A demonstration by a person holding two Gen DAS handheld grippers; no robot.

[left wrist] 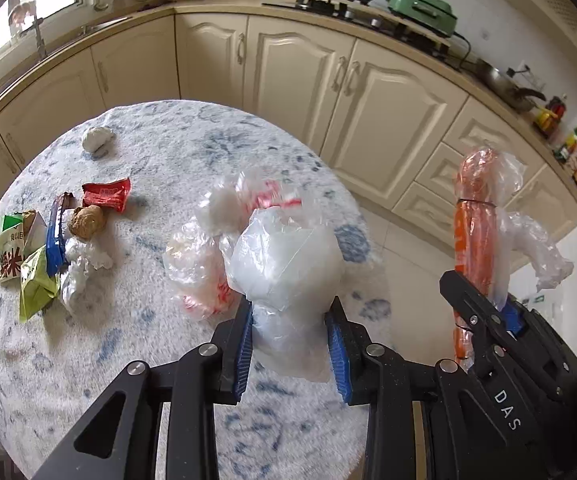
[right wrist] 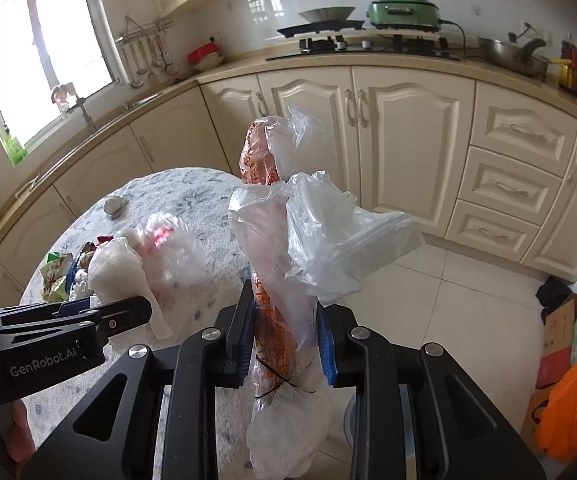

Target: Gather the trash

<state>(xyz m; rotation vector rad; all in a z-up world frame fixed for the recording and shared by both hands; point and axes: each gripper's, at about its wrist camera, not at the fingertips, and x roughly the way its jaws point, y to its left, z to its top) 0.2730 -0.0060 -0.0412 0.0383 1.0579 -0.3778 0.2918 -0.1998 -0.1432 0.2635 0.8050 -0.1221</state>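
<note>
My left gripper (left wrist: 291, 322) is shut on a crumpled clear plastic bag (left wrist: 284, 264) and holds it above the round marbled table (left wrist: 168, 344). My right gripper (right wrist: 286, 328) is shut on a roll of orange-printed plastic bags (right wrist: 266, 304) wrapped in loose clear plastic (right wrist: 328, 236), held upright past the table's right edge. That roll (left wrist: 474, 240) and the right gripper (left wrist: 488, 312) also show in the left wrist view. Wrappers lie at the table's left: a green packet (left wrist: 16, 256), a blue wrapper (left wrist: 54, 236), a red wrapper (left wrist: 106, 194), a brown ball (left wrist: 87, 220), white tissue (left wrist: 82, 264).
A white paper wad (left wrist: 96, 138) lies at the table's far side. A clear bag with red print (left wrist: 200, 272) lies mid-table. Cream kitchen cabinets (right wrist: 408, 128) curve behind. Cardboard boxes and an orange bag (right wrist: 572, 404) stand on the tiled floor at right.
</note>
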